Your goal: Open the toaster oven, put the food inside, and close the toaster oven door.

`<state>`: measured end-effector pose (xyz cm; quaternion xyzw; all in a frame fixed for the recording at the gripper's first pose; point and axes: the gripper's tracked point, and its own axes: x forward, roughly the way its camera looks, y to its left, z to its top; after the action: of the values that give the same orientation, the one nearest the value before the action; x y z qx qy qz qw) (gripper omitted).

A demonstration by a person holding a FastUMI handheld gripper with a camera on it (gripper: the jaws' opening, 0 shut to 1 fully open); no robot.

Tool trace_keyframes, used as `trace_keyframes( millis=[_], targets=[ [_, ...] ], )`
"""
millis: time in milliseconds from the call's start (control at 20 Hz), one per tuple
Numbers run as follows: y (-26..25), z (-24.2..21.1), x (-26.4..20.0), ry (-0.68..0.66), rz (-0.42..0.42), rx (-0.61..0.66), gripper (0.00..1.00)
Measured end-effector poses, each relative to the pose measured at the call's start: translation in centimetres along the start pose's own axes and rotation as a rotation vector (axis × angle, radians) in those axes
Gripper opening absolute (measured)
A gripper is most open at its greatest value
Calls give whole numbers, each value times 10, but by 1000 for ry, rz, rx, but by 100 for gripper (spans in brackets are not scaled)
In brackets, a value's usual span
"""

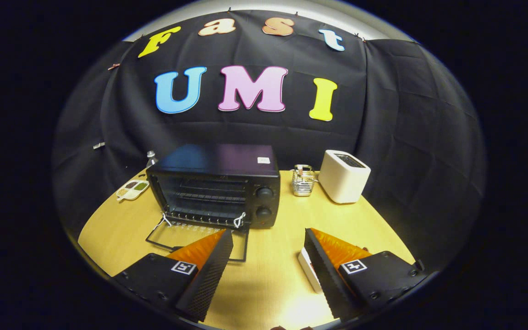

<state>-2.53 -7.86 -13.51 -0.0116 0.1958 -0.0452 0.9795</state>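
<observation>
A black toaster oven (218, 188) stands on the wooden table (273, 275) beyond my fingers, its glass door (195, 238) folded down flat toward me and the racks inside showing. My gripper (268, 238) hovers over the table in front of the oven, open, with bare table between its two orange-and-black fingers. The left finger (209, 261) overlaps the lowered door's near corner. A flat white thing (309, 270) lies on the table, partly hidden under the right finger (328, 270); I cannot tell what it holds.
A white pop-up toaster (344, 176) stands at the back right, with a small wire rack (303, 181) beside it. A divided snack tray (132, 189) and a small bottle (151, 159) sit left of the oven. The table's curved edge runs close on the left and right.
</observation>
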Motion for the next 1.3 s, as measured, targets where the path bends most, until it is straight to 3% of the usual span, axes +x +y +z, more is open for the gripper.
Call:
trace_keyframes(
  millis=[300,550,1000,1300],
  targets=[
    [-49,42,18,-52,27,32,98],
    [-111,49,40,-40,43,28,98],
    [-183,-10,77,139,143,149,97],
    [-189,-77,85,384,311,275,98]
  ],
)
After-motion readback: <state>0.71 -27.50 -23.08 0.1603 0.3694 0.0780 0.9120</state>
